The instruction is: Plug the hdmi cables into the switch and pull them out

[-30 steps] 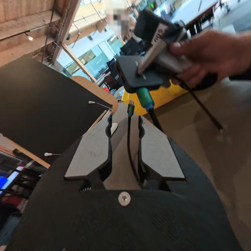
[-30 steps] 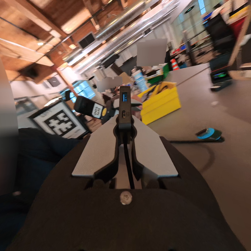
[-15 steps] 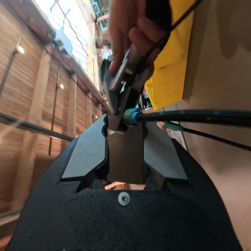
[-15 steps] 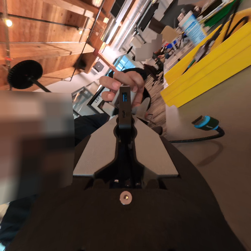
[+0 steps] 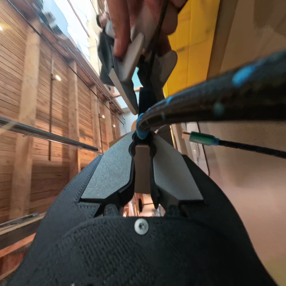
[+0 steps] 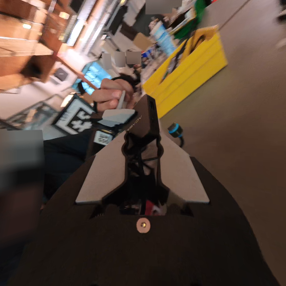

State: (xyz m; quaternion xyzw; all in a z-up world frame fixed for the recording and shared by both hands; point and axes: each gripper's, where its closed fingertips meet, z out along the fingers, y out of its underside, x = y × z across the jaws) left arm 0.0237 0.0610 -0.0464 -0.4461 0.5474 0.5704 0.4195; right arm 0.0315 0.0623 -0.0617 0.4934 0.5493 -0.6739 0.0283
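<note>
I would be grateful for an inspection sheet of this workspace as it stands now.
Surface: grey-brown table.
Job's things: dark switch, lifted off the table and tilted.
Clutter: yellow bin holding cables, on the table's far side.
Grippers: left gripper shut on the blue-collared plug; right gripper holds the switch's lower end.
Cables: thick braided cable runs right from the held plug; thin cable with a green plug lies on the table; a loose plug, also blue-collared, lies there too.
Surroundings: wooden wall; marker board; blurred workshop.
</note>
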